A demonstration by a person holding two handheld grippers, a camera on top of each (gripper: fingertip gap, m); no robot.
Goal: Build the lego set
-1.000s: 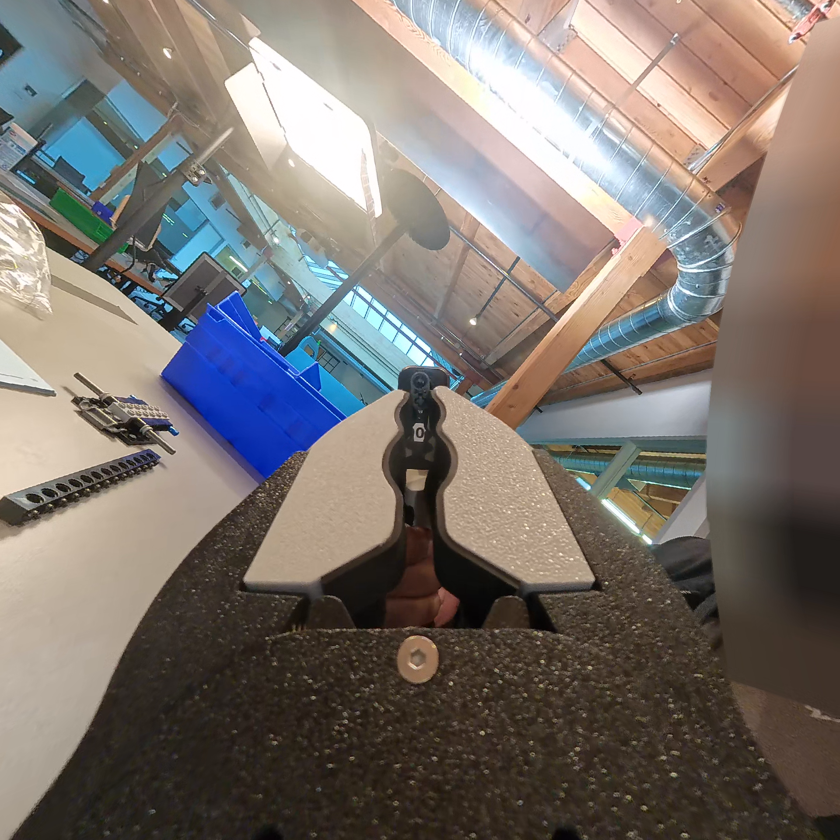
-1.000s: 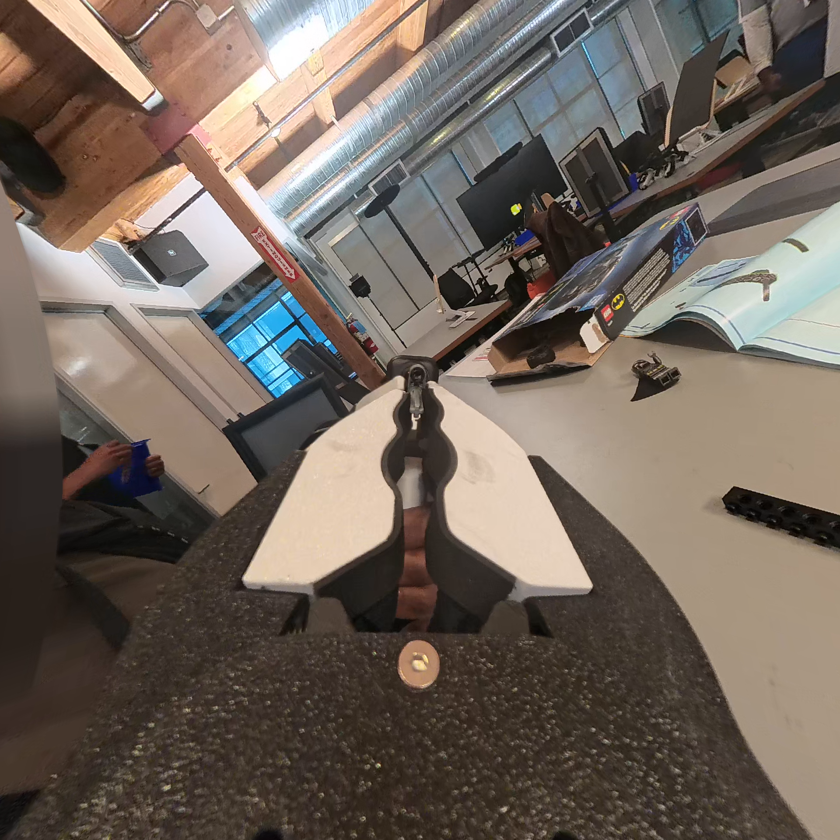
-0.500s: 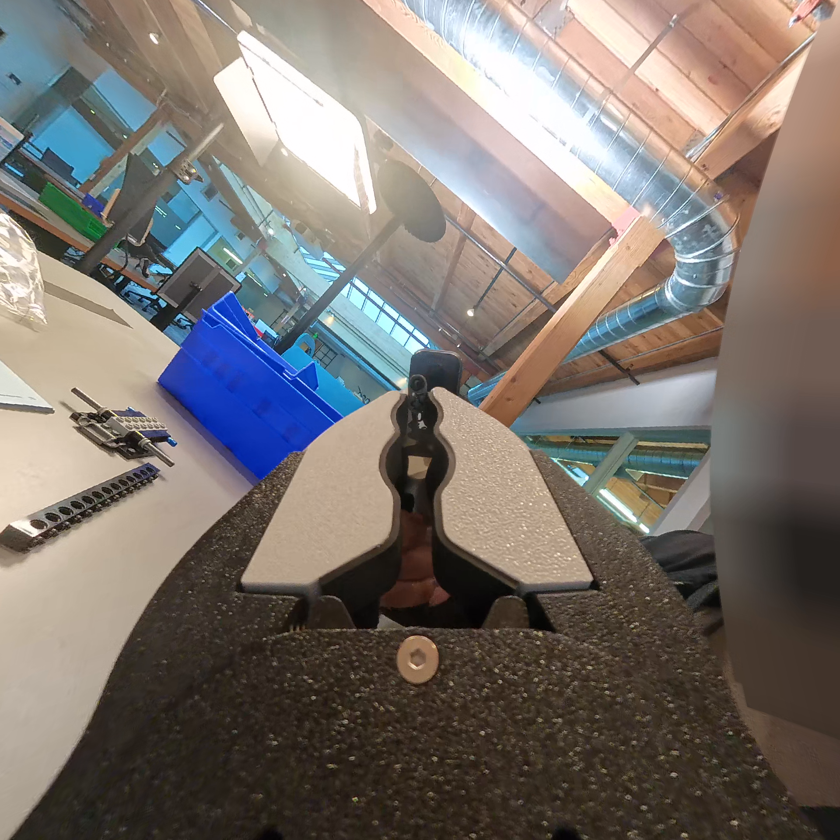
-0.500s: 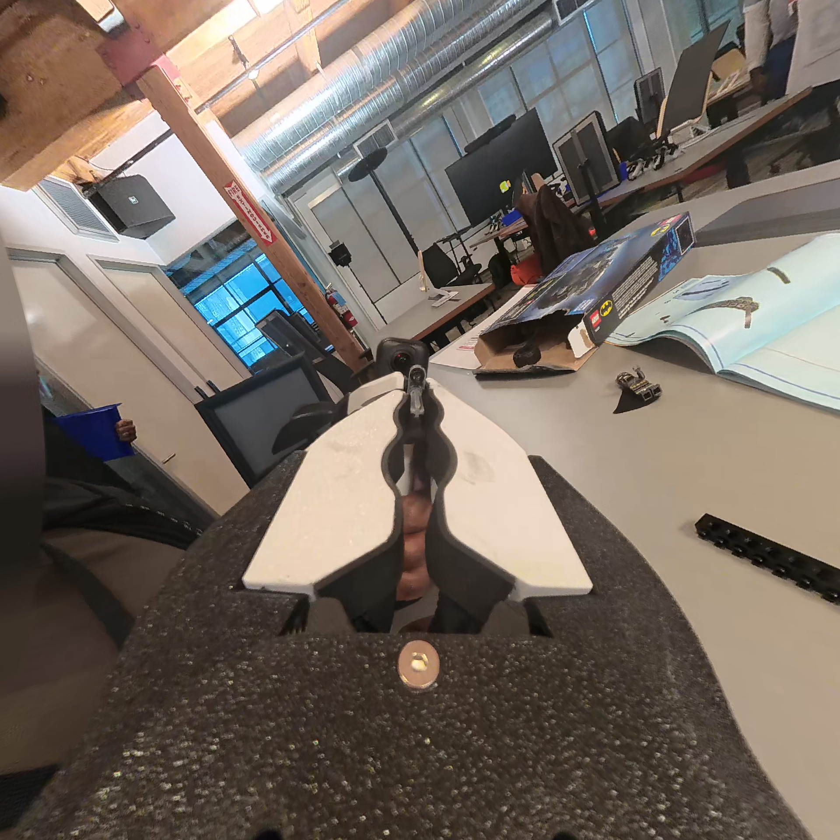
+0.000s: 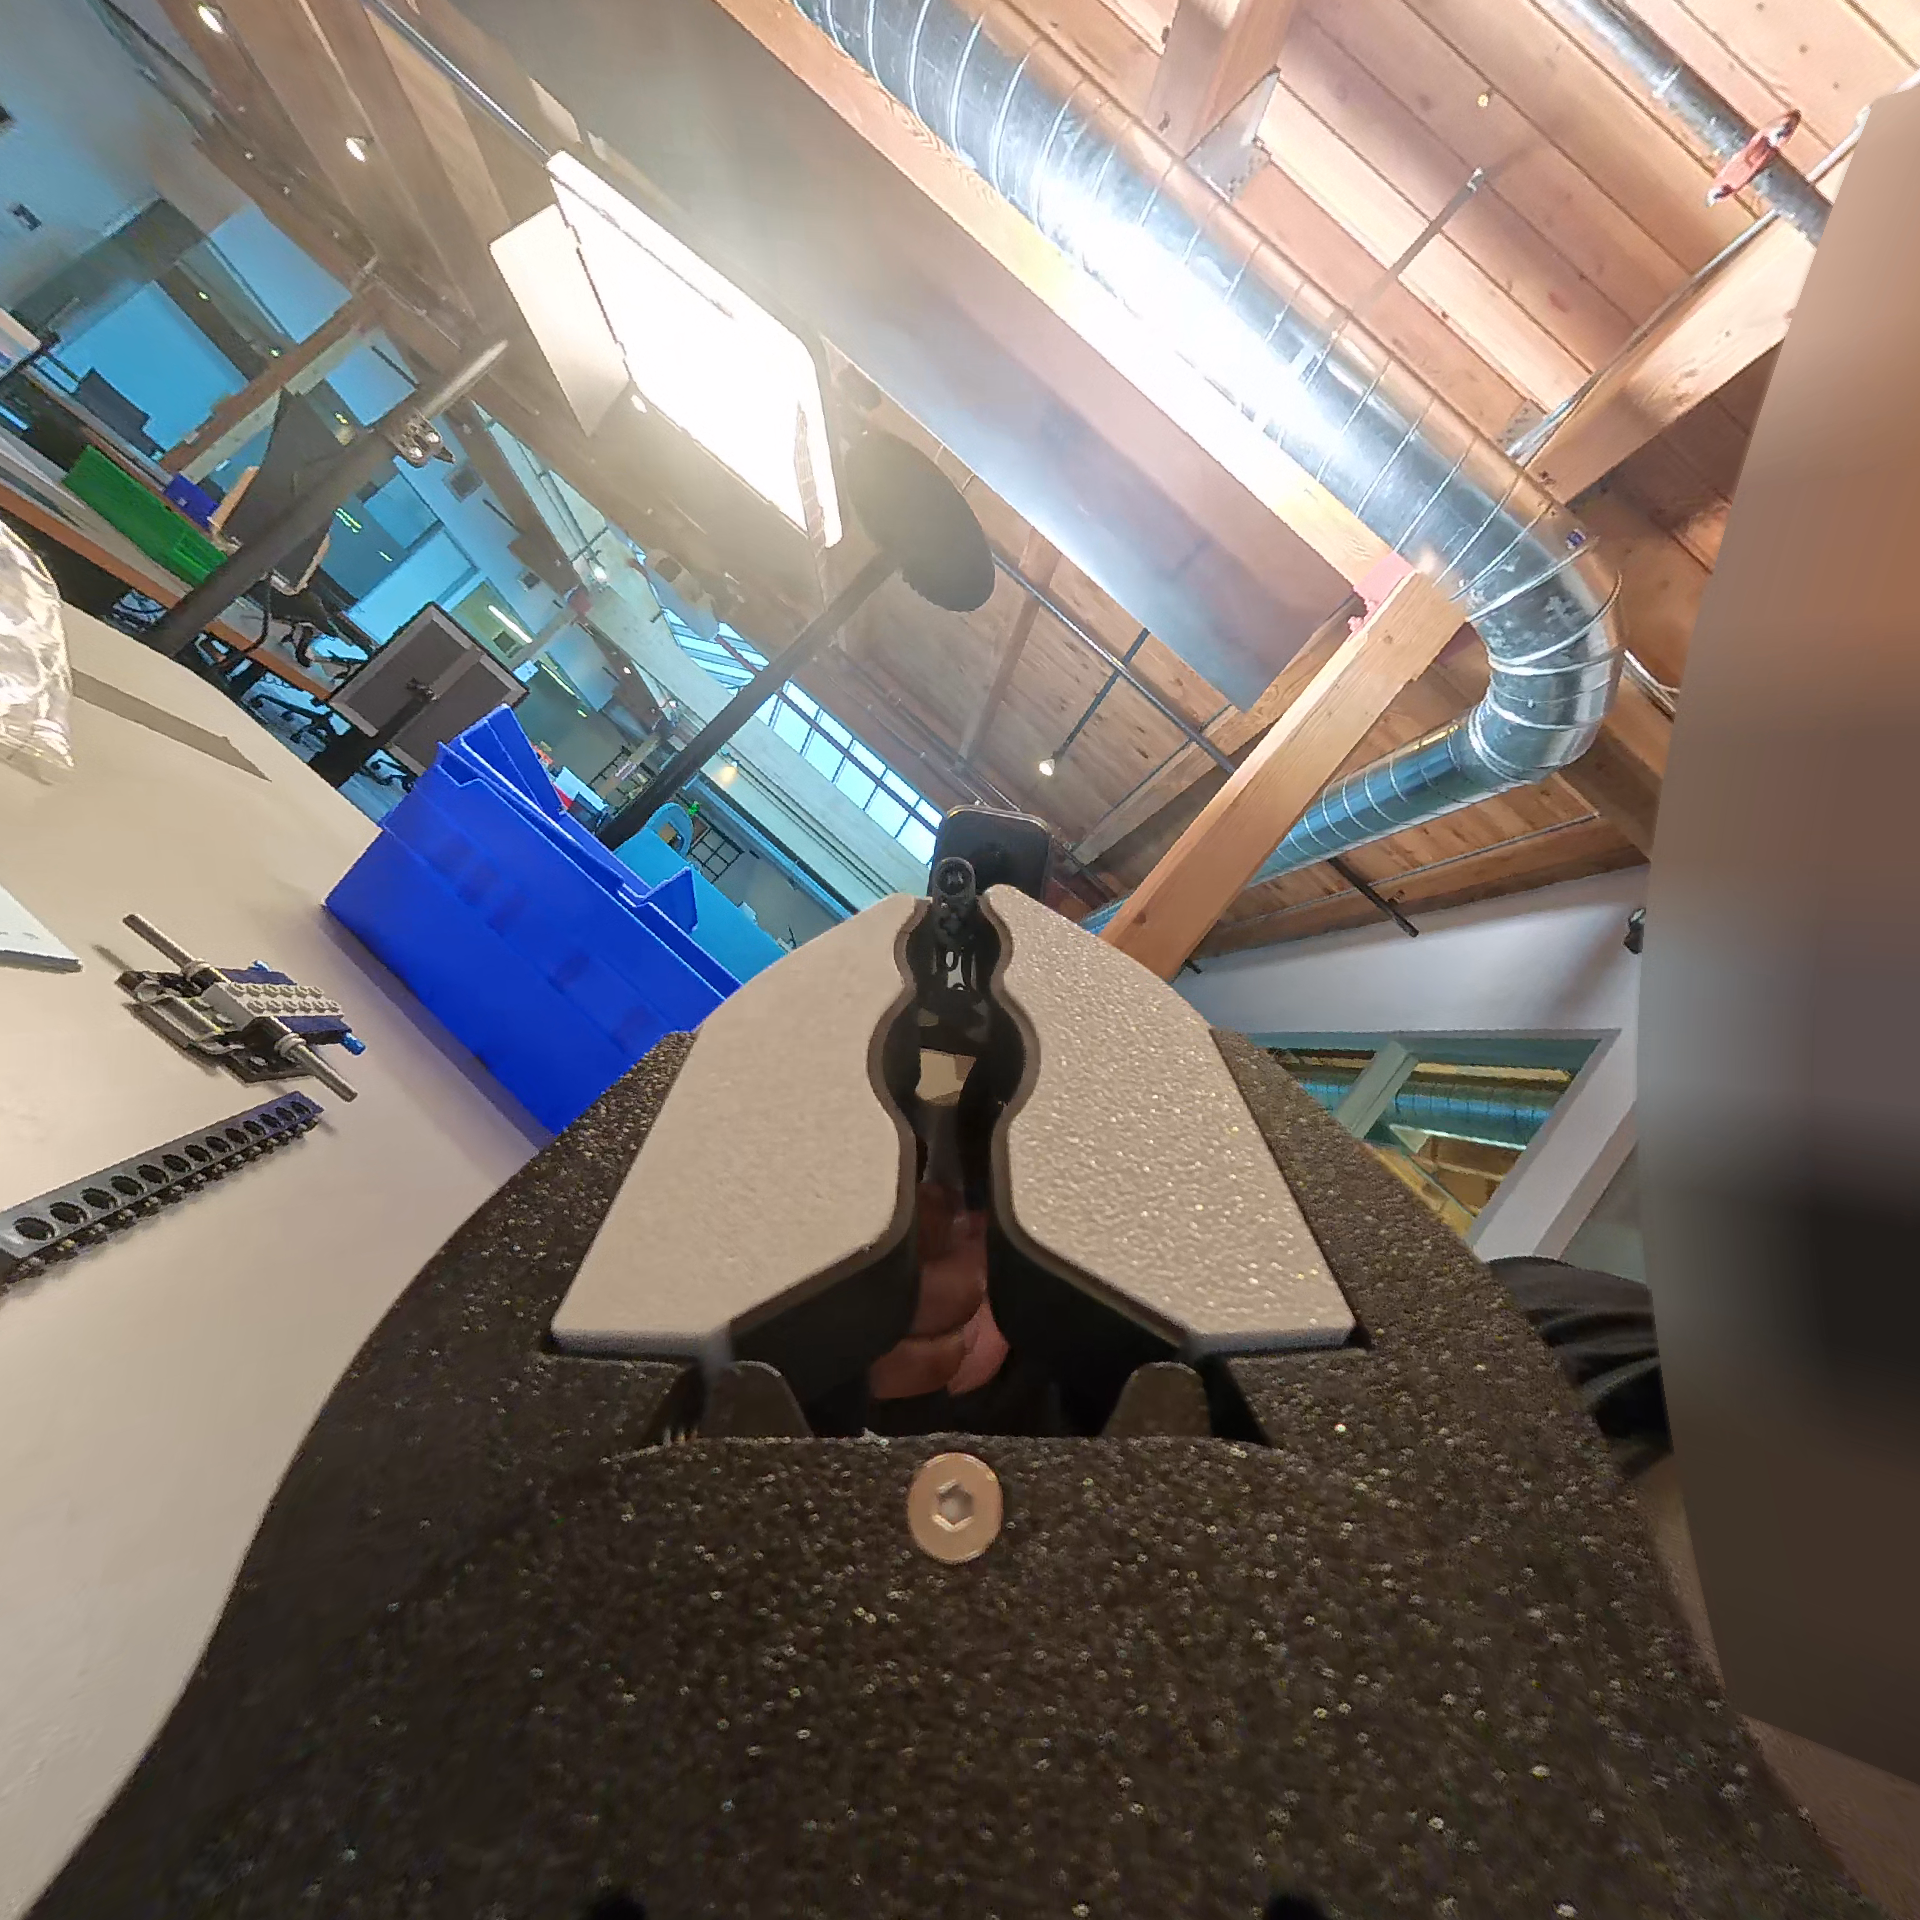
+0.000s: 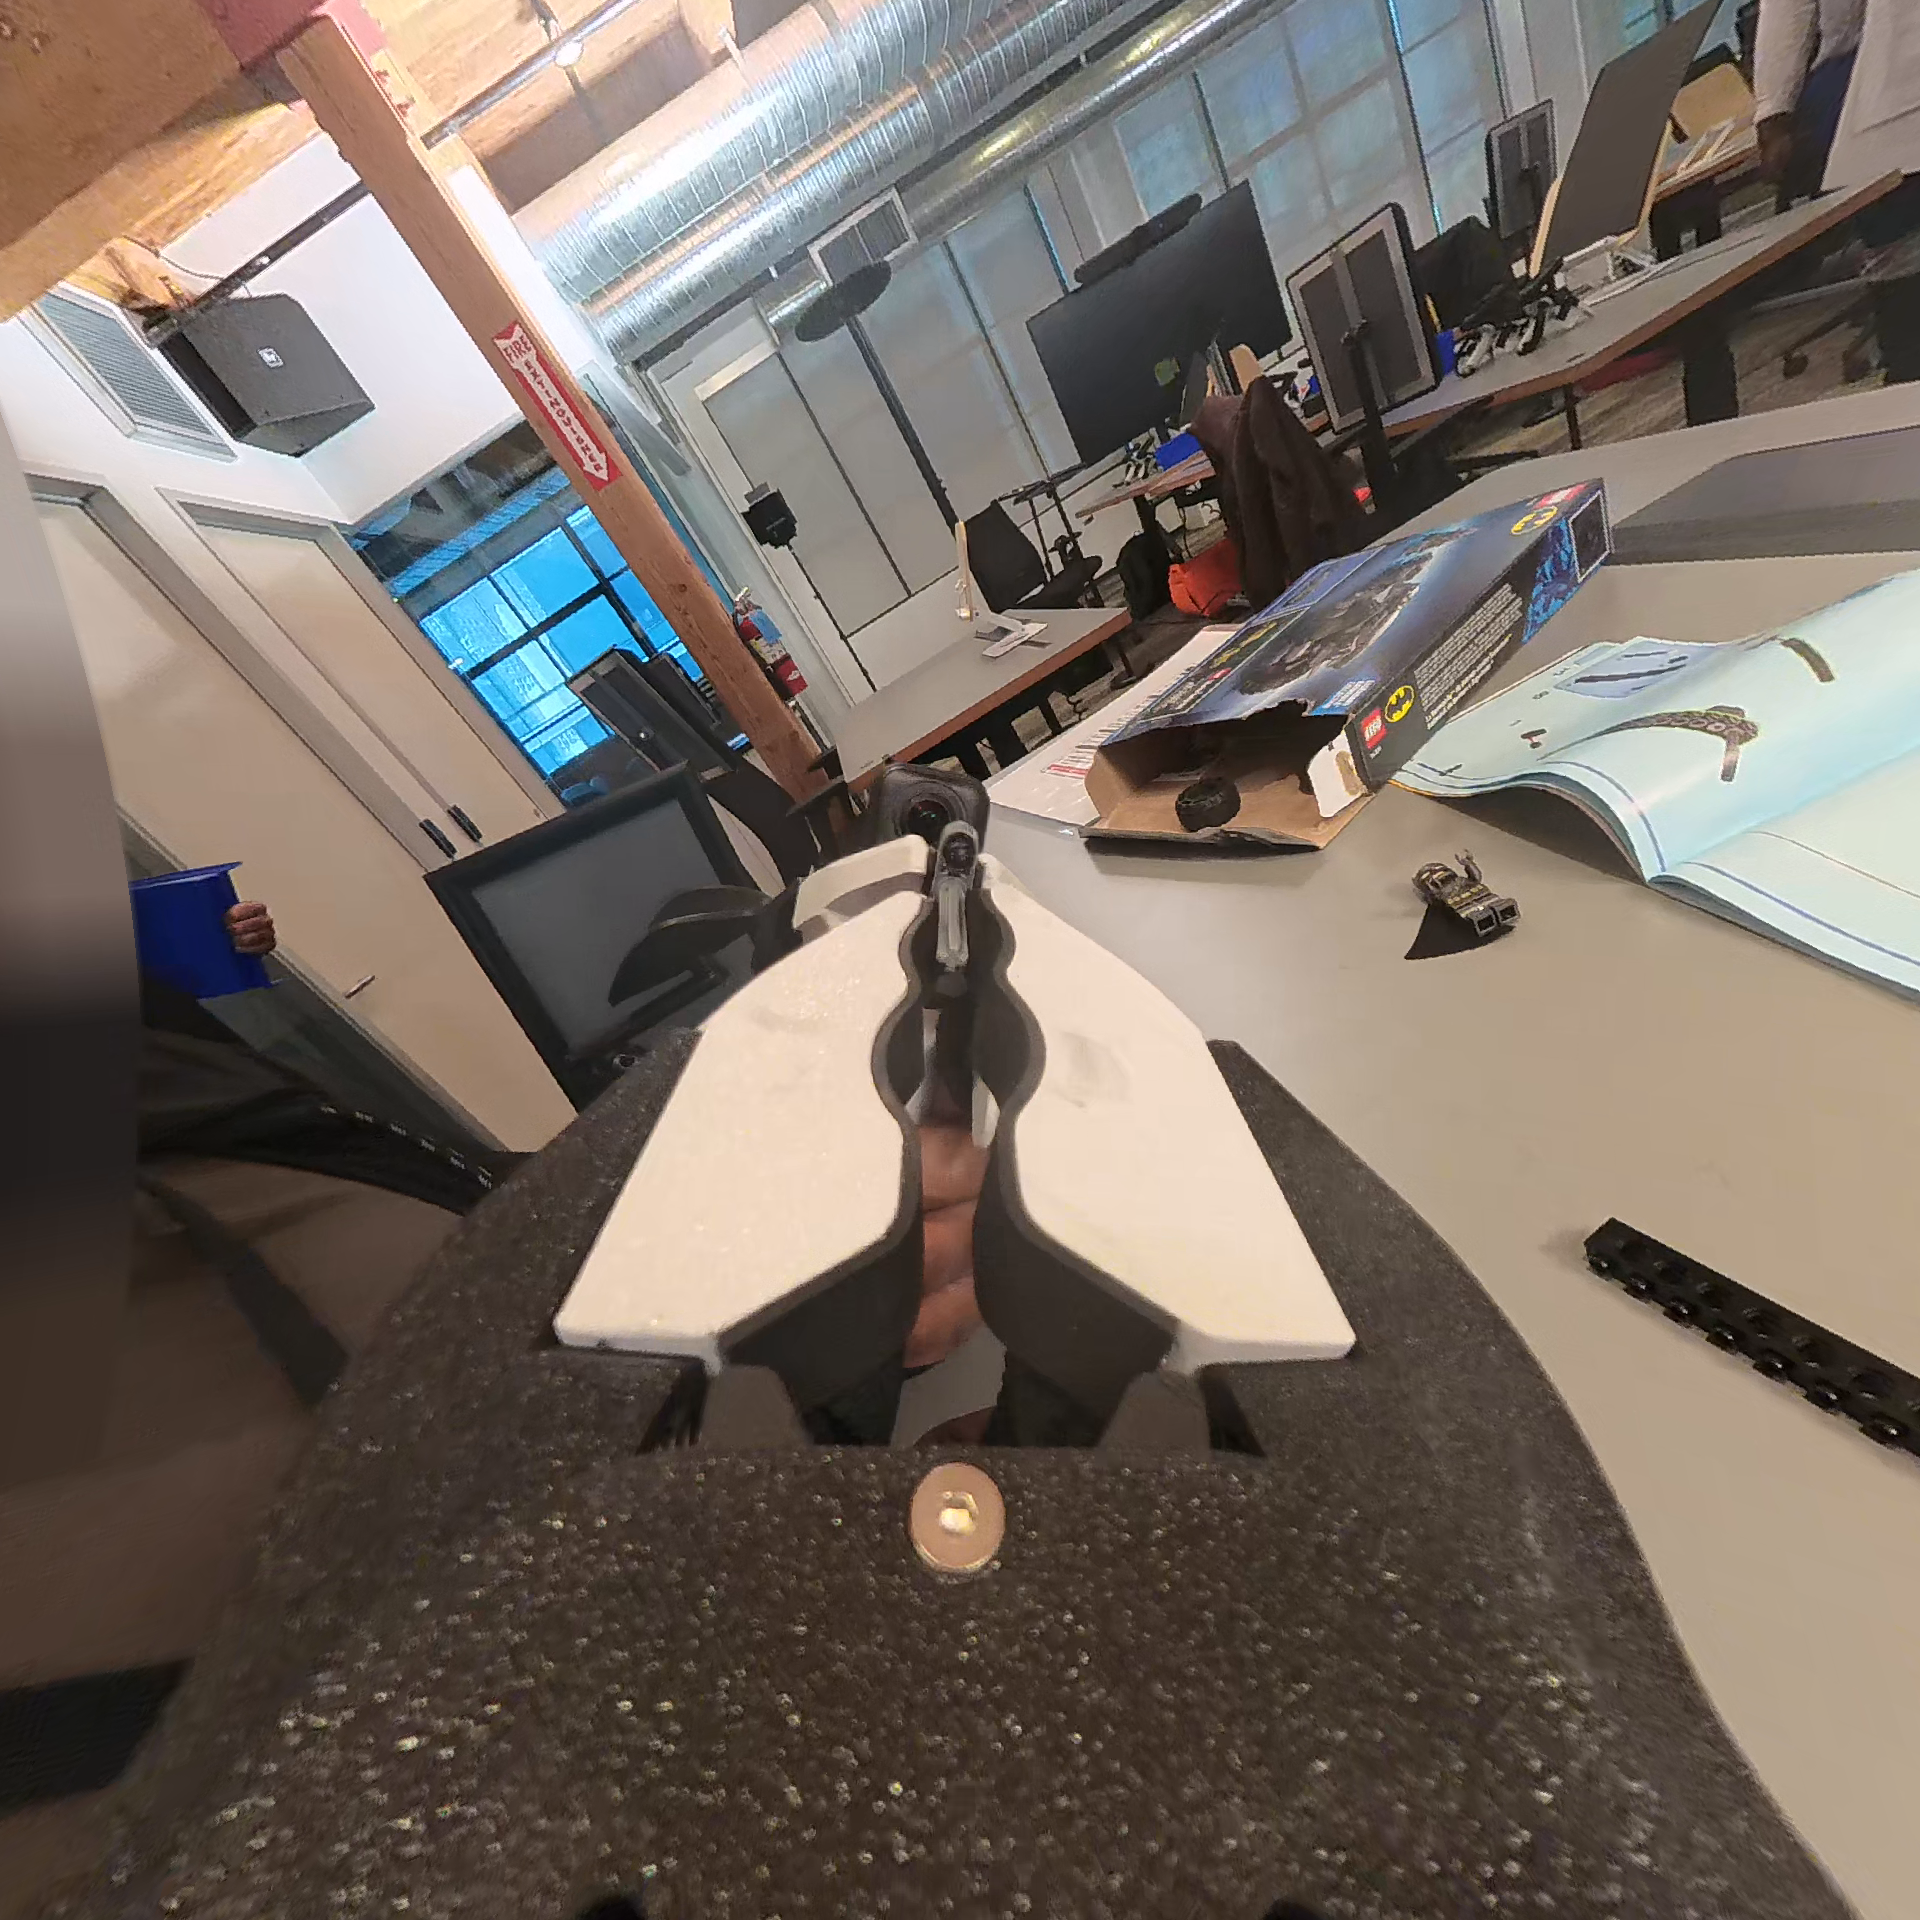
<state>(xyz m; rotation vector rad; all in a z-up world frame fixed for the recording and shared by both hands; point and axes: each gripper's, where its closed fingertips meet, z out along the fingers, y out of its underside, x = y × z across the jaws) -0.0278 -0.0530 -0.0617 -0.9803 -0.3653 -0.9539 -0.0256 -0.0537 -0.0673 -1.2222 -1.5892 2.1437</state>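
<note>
Left wrist view: left tongs (image 5: 957, 902) pinch a small black pin (image 5: 953, 883); right tongs (image 6: 957, 854) pinch a grey pin (image 6: 954, 847) above the grey table (image 6: 1299, 1091), in an office.

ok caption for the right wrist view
Right tongs pinching a small grey pin above a table strewn with toy-brick parts.

Each handheld gripper wore a bulky shell of coarse black foam flecked with pale specks, fastened at the centre by a round silver screw (image 5: 955, 1521) with a hex socket. The left gripper (image 5: 956, 914) carried two flat, grey, grainy finger plates (image 5: 769, 1153) with wavy dark-edged inner contours. The right gripper (image 6: 956, 873) had the same shape, but its finger plates (image 6: 1143, 1174) were white and smoother, faintly smudged, over an identical screw (image 6: 957, 1521).
</note>
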